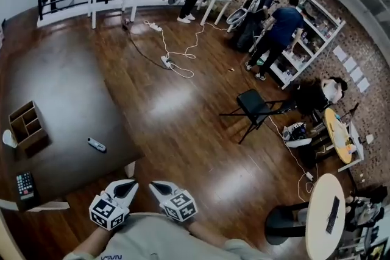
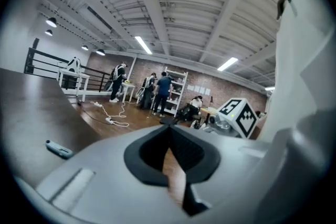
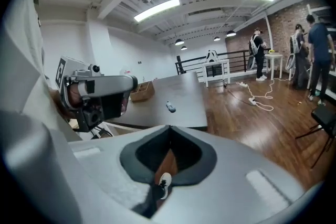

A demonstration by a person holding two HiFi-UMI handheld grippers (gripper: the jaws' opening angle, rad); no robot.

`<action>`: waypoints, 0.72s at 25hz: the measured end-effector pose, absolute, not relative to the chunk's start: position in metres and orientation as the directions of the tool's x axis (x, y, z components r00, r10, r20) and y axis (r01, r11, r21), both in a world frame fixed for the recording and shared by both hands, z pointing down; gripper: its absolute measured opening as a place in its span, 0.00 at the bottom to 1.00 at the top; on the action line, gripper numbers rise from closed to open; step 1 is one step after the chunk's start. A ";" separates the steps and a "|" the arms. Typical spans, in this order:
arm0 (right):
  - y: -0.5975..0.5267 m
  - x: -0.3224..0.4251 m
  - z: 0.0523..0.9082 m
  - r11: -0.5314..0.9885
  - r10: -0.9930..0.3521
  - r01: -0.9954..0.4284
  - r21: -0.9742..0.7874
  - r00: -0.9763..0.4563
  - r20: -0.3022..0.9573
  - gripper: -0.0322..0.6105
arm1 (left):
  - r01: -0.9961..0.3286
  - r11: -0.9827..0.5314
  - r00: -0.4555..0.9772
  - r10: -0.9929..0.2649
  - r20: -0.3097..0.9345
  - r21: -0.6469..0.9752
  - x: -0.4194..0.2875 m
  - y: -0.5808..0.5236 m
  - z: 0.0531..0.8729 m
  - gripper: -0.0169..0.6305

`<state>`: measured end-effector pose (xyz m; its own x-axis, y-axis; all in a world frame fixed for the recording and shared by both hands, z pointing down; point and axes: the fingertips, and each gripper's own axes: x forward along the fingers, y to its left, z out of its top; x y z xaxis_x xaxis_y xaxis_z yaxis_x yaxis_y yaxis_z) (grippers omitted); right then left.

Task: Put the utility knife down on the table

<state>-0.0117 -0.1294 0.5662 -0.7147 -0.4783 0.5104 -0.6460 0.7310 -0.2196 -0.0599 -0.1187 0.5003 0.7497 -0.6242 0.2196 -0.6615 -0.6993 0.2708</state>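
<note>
The utility knife (image 1: 96, 145), grey with a dark end, lies flat on the dark brown table (image 1: 61, 88), well clear of both grippers. It also shows small as the knife (image 2: 59, 149) in the left gripper view and the knife (image 3: 170, 107) in the right gripper view. My left gripper (image 1: 127, 187) and right gripper (image 1: 157, 187) hang side by side close to my body, off the table's near corner. Each has its jaws together with nothing between them: left gripper (image 2: 169, 129), right gripper (image 3: 169, 132).
On the table's left stand a wooden divided box (image 1: 27, 125), a white cup (image 1: 7, 138) and a phone-like device (image 1: 24, 184). A black folding chair (image 1: 256, 108), floor cables (image 1: 177, 61), a round white table (image 1: 326, 216) and people by shelves (image 1: 277, 33) lie beyond.
</note>
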 end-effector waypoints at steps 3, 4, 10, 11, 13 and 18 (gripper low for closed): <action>-0.114 0.035 0.551 0.720 -0.531 -0.667 -0.192 -0.707 0.467 0.05 | -0.652 -0.698 0.758 -0.617 0.214 0.296 -0.005 -0.094 0.500 0.00; -0.108 0.050 0.547 0.720 -0.535 -0.668 -0.189 -0.707 0.463 0.05 | -0.644 -0.707 0.764 -0.608 0.215 0.292 0.011 -0.082 0.497 0.00; -0.087 0.093 0.510 0.722 -0.571 -0.670 -0.171 -0.717 0.400 0.05 | -0.671 -0.709 0.741 -0.638 0.211 0.216 0.031 -0.063 0.464 0.01; -0.087 0.096 0.506 0.714 -0.591 -0.681 -0.162 -0.711 0.381 0.05 | -0.672 -0.709 0.740 -0.642 0.201 0.213 0.030 -0.062 0.463 0.01; -0.093 0.104 0.500 0.688 -0.637 -0.711 -0.144 -0.688 0.348 0.05 | -0.668 -0.716 0.744 -0.639 0.195 0.202 0.025 -0.059 0.466 0.01; -0.087 0.132 0.467 0.590 -0.744 -0.799 -0.112 -0.593 0.308 0.05 | -0.695 -0.702 0.718 -0.667 0.197 0.154 -0.040 -0.035 0.455 0.01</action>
